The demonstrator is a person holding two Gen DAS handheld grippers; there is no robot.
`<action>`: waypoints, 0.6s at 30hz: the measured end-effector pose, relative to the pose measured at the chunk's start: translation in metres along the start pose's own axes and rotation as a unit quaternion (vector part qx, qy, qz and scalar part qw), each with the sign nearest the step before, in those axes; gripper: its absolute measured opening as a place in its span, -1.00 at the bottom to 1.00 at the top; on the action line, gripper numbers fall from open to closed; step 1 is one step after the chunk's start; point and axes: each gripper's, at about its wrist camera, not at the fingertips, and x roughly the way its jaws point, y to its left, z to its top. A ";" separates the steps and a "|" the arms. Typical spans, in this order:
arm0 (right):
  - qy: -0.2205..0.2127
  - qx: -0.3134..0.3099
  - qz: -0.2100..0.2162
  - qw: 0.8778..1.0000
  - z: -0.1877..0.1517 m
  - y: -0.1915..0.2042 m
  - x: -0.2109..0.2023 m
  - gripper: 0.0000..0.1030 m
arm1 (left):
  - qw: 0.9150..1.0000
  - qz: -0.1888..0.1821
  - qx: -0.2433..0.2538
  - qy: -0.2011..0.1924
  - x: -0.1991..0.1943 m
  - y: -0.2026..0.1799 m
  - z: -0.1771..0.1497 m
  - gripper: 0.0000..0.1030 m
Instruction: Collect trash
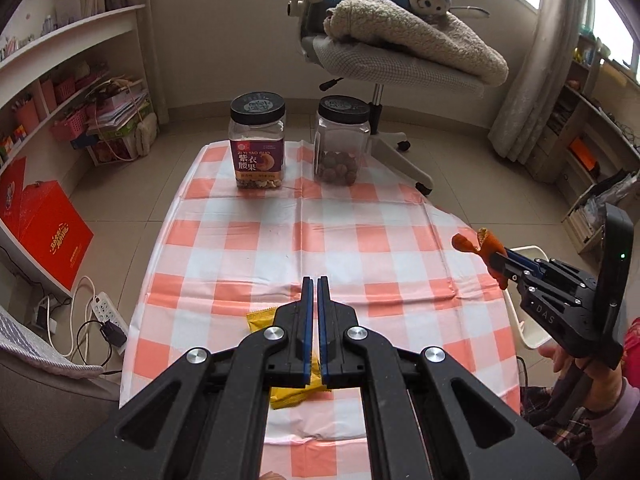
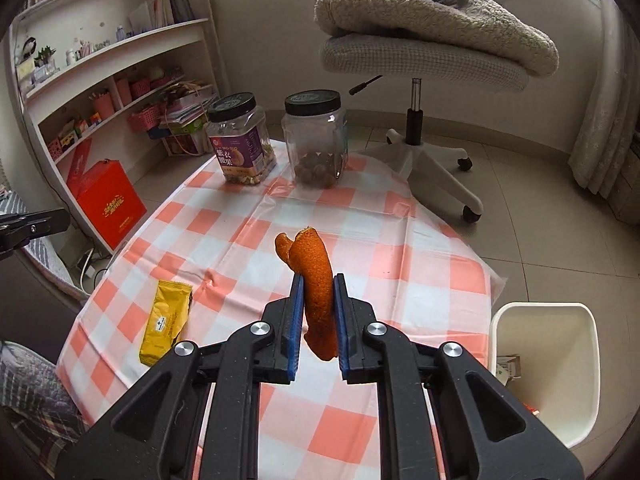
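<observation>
Jar (image 1: 257, 147) label "ZI YI YAO GUO"; right gripper (image 2: 317, 280) marked "DAS", pinching peel (image 2: 316, 280).

The left gripper's fingers (image 1: 308, 332) hide most of the yellow wrapper (image 1: 259, 320) in the left wrist view. The white bin (image 2: 516, 320) runs behind the right gripper's arm, and the scraps inside, possibly paper, are too small to tell. The peel's (image 2: 316, 276) lower end sits between pads, partly hidden.

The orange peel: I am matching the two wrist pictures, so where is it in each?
Left wrist: orange peel at far right, pinched by the right hand-held gripper.
Right wrist: centre, between its blue pads.
Shared landmark: purple-labelled nut jar.
</observation>
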 end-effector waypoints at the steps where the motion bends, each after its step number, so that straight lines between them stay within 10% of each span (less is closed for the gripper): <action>1: -0.004 0.005 -0.003 1.000 -0.001 -0.009 -0.008 -0.74 | 1.000 0.003 0.007 0.028 0.010 -0.006 -0.002 -0.94; 3: -0.013 0.019 -0.008 1.000 -0.004 -0.028 -0.021 -0.74 | 0.994 0.034 -0.037 0.095 0.043 -0.004 -0.012 -0.71; 5: -0.021 0.034 -0.011 0.999 -0.008 -0.043 -0.031 -0.74 | 0.983 0.044 -0.105 0.144 0.079 0.011 -0.028 0.17; 8: -0.031 0.057 -0.010 0.998 -0.015 -0.063 -0.035 -0.74 | 0.967 0.101 -0.139 0.186 0.117 0.031 -0.048 0.18; 11: -0.025 0.089 0.005 0.996 -0.016 -0.075 -0.026 -0.74 | 0.965 0.076 -0.153 0.201 0.136 0.041 -0.052 0.55; 18: -0.023 0.080 0.015 0.996 -0.011 -0.065 -0.018 -0.74 | 0.948 0.079 -0.160 0.264 0.187 0.048 -0.062 0.62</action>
